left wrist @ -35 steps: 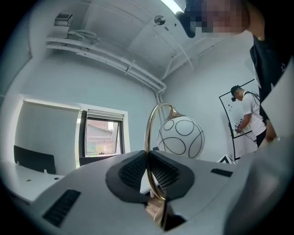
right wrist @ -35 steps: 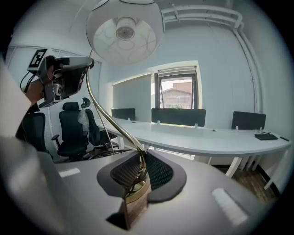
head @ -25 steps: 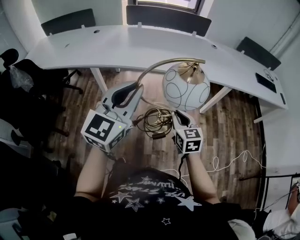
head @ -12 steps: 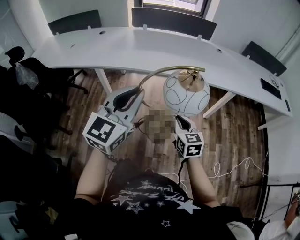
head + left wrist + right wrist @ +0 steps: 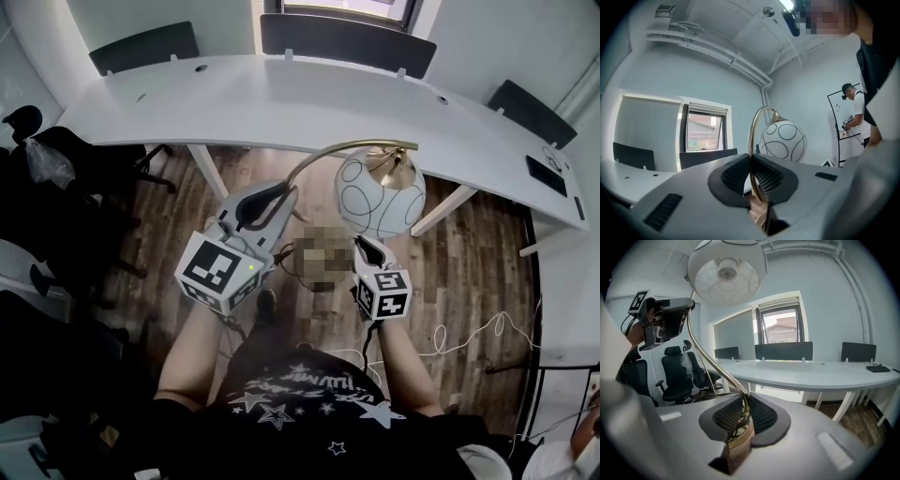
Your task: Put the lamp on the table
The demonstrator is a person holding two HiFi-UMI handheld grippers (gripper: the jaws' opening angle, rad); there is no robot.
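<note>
The lamp has a curved brass stem [image 5: 323, 155] and a white globe shade [image 5: 380, 192] with black circle lines. It hangs in the air over the wood floor, in front of the long white table [image 5: 281, 103]. My left gripper [image 5: 277, 193] is shut on the stem [image 5: 751, 154], with the globe [image 5: 783, 143] just beyond. My right gripper [image 5: 362, 246] is shut on the lamp's brass foot [image 5: 740, 427], below the shade [image 5: 726, 273]. The coiled cord between the grippers is hidden by a mosaic patch.
Dark chairs [image 5: 347, 42] stand behind the table, and black office chairs [image 5: 56, 159] stand at the left. A dark flat item [image 5: 544, 173] lies on the table's right end. A white cable [image 5: 469, 337] trails on the floor. A person [image 5: 855, 117] stands at the far wall.
The lamp and both grippers have shifted slightly right and lower in the head view. Both grips have held throughout.
</note>
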